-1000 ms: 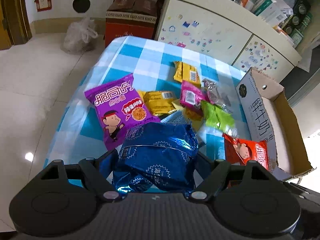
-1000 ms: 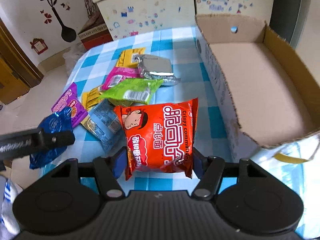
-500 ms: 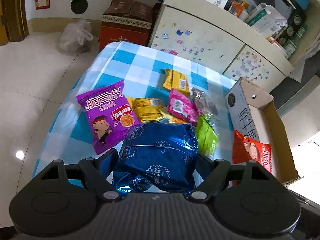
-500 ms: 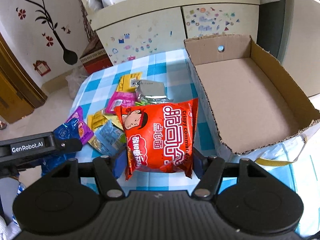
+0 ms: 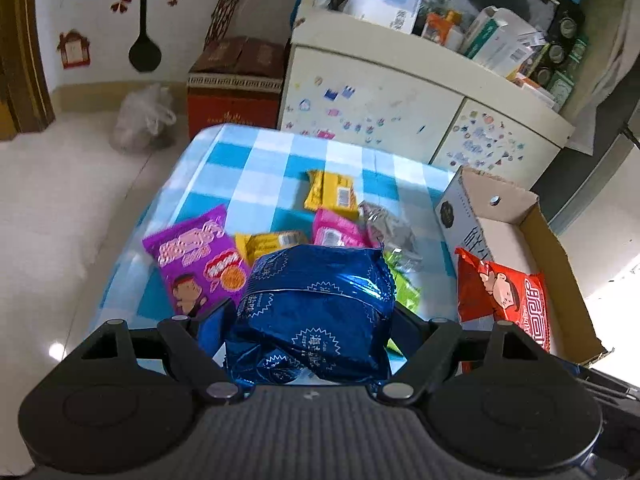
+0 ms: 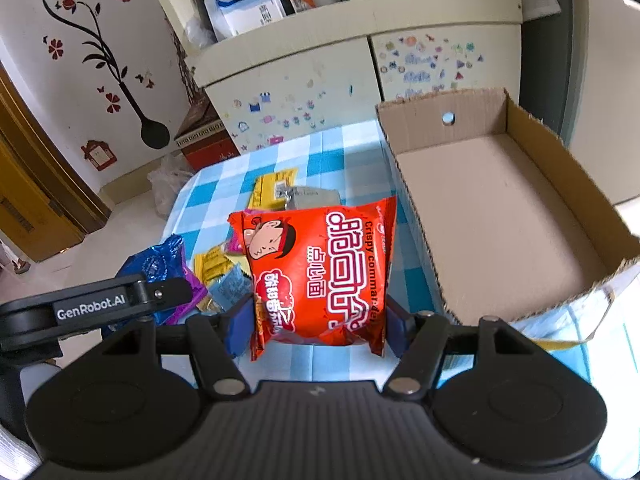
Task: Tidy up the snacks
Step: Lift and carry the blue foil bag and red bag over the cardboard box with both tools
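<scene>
My left gripper (image 5: 308,320) is shut on a blue foil snack bag (image 5: 316,312), held above the near edge of the blue checked table (image 5: 256,160). My right gripper (image 6: 318,320) is shut on a red snack bag (image 6: 324,268), held in the air left of the open cardboard box (image 6: 500,208). The red bag also shows in the left wrist view (image 5: 504,300) beside the box (image 5: 512,232). The blue bag (image 6: 156,264) and left gripper body show at the left of the right wrist view. A purple bag (image 5: 196,260), a yellow pack (image 5: 332,194), a pink pack (image 5: 336,232) and a silver pack (image 5: 388,232) lie on the table.
A cream cabinet (image 5: 400,112) with stickers stands behind the table, with boxes on top. A red carton (image 5: 236,88) and a plastic bag (image 5: 144,116) sit on the floor at the left. The cardboard box holds nothing.
Both grippers have risen and pulled back from the table with their bags still gripped. The table and box look smaller and farther off.
</scene>
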A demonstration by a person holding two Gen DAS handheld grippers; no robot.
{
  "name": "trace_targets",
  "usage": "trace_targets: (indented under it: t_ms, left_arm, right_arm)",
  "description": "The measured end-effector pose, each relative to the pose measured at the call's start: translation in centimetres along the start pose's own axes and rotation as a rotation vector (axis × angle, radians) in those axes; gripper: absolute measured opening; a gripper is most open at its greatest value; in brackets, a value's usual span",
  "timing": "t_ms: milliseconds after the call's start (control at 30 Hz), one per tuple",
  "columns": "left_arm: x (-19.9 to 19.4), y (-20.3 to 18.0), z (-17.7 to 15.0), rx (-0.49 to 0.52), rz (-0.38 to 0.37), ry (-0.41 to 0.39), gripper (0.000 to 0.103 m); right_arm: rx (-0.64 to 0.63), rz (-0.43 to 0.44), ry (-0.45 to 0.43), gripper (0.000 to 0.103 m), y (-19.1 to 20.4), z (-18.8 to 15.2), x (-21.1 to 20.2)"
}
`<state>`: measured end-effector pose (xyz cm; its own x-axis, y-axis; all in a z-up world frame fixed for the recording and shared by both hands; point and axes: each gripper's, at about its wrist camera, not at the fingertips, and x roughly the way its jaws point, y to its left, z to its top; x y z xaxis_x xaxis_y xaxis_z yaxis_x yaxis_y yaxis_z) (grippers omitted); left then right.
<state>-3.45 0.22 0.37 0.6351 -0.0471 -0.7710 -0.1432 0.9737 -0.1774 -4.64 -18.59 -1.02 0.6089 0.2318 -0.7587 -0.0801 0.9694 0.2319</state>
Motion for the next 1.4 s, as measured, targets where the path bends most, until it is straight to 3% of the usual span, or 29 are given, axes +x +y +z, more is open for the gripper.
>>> trace_targets:
  t_ms: [367, 800, 1067, 1400]
  left_arm:
    - [-1.1, -3.0, 1.0, 0.091, 0.023, -0.096, 0.085]
    - [-0.5, -6.2, 1.7, 0.167, 0.006, -0.138, 0.085]
    - [0.6, -8.5, 1.6, 0.216, -0.018, -0.134, 0.085]
    - [2.6, -11.8, 2.0, 0.259, -0.129, -0.108, 0.085]
  right_arm:
    - [-0.023, 0.016, -0.036, 0.066, -0.5, 2.2, -1.5]
    - [-0.026, -0.035, -0.076, 0.066, -4.3, 6.2, -3.2]
    - [0.072, -0.029, -0.117, 0.066, -7.5, 6.7, -4.5]
    - [0.244, -0.070, -0.140, 0.066, -11.3, 6.9, -4.7]
